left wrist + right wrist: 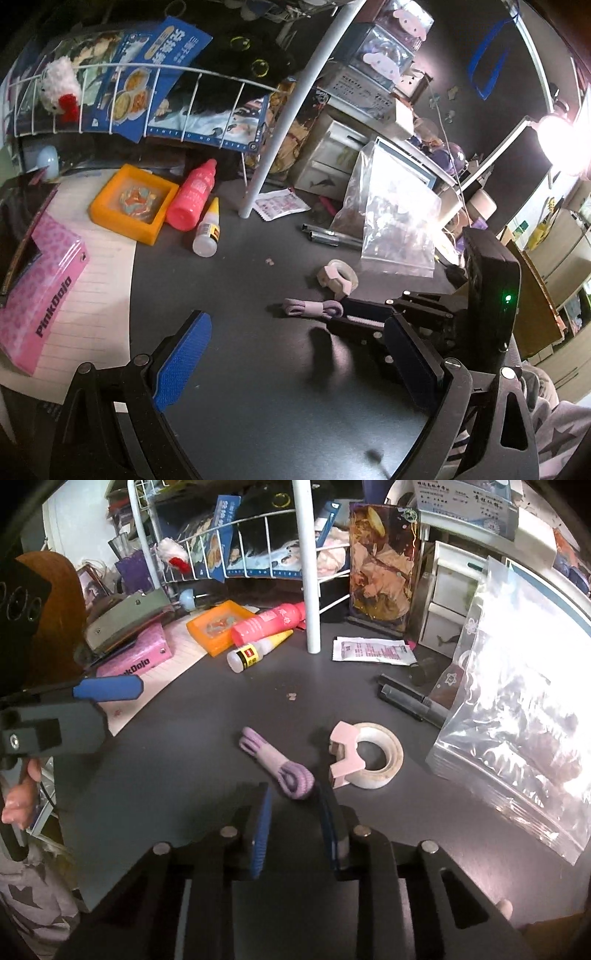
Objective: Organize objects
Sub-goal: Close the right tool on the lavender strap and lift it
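A bundled purple cord lies on the dark desk, also seen in the left wrist view. My right gripper is just behind its near end, jaws partly open around it, not closed on it. A clear tape roll with a pink dispenser sits to the cord's right. My left gripper is wide open and empty above bare desk, left of the right gripper. A pink bottle, a small glue bottle and an orange tray lie further back.
A clear zip bag lies at the right beside dark pens. A white rack pole and wire basket stand at the back. A pink PinkDojo box rests on a lined notebook at the left.
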The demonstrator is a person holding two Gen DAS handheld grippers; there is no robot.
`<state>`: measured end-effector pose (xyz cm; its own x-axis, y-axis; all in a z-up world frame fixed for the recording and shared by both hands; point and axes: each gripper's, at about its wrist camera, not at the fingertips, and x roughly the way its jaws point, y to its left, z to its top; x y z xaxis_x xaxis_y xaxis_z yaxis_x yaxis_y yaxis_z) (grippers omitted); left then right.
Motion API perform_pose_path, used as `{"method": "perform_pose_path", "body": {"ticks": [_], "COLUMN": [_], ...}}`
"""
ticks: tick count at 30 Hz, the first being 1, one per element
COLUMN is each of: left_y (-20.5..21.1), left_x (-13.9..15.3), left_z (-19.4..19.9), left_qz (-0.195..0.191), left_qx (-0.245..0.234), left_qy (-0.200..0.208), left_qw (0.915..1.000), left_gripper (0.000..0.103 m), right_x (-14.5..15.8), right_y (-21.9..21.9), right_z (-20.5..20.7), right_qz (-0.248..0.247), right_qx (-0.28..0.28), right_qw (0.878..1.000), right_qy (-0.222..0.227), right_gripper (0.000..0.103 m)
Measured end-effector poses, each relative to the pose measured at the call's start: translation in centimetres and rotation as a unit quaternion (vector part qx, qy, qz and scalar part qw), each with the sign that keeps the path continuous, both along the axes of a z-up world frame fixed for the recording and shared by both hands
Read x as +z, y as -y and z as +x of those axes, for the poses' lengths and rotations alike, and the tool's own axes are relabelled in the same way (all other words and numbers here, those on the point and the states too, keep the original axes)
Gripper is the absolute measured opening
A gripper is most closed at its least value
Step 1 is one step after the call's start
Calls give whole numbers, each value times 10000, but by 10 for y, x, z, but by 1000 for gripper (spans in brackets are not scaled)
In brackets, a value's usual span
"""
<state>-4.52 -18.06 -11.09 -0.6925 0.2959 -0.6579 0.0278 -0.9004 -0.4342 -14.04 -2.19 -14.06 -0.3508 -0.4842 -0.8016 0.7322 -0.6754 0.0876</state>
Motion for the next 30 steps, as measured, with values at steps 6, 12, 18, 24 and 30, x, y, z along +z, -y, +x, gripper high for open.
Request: {"method": "perform_pose_path", "body": {"ticks": [6, 12, 18, 24, 30], "left_y": [1, 2, -5, -23, -41], "left_x": [-2, -3, 0, 20, 46], "left_z": [1, 6, 14, 30, 45], "left_qz": [25, 43, 163, 268, 255], "left_qx": [24, 89, -14, -276, -485], "left_qy": [47, 87, 24, -335, -687], "left_qw": [10000, 9999, 9999, 9987, 9961], "left_gripper": [94, 94, 93, 90, 70], "right_x": [-1, -1, 15, 50, 85], "right_y": [6, 11, 3, -8, -29], "right_z": [-2, 1, 20, 48, 79], "right_qz": [-53, 38, -155, -430, -695], "right_qx": [82, 95, 251, 371, 514], "right_qw": [10000, 9998, 9992, 9970, 9930], "right_qy": [3, -169, -275, -524, -801], "right_gripper": [22, 13, 13, 13, 13]}}
